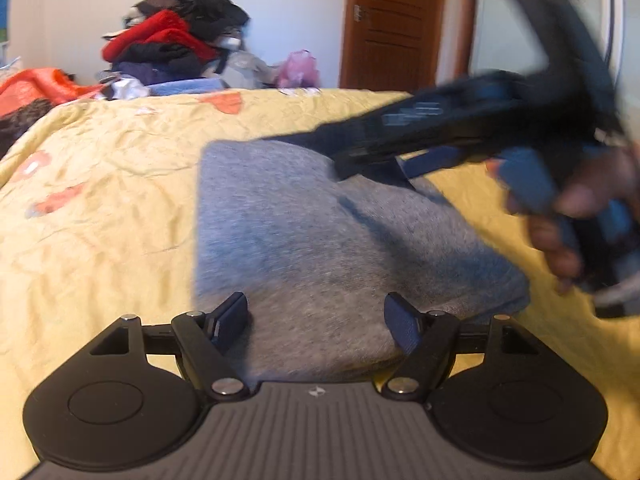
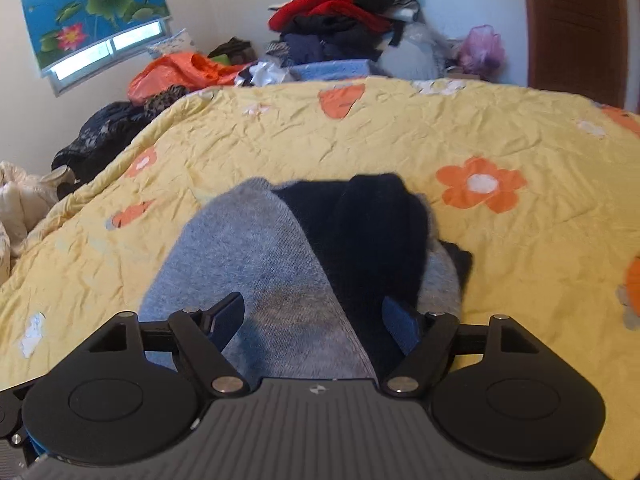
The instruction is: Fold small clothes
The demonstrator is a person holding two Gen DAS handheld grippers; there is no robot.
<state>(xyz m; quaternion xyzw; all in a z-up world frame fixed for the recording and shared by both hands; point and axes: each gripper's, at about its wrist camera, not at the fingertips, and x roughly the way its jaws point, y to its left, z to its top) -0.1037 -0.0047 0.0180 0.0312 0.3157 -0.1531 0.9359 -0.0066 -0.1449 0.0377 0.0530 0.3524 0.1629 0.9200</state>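
On a bed spread with a crinkled yellow quilt printed with orange flowers (image 2: pixel 400 128), a small grey knit garment (image 1: pixel 320 248) lies partly folded, a dark navy knit piece (image 2: pixel 372 240) lying across its right side in the right wrist view. The left hand-held gripper (image 1: pixel 316 320) hangs over the near edge of the grey cloth with its jaws spread and nothing pinched; the right hand-held gripper (image 2: pixel 312 318), blurred in the left wrist view, also stands spread above the seam where grey meets navy. The risk from here looks plain: closing too deep could nip the quilt along with the garment and drag the bedding, or catch only one layer so the fold slides apart. The heaped pile of red and black clothes (image 2: pixel 344 12) behind sits well apart.
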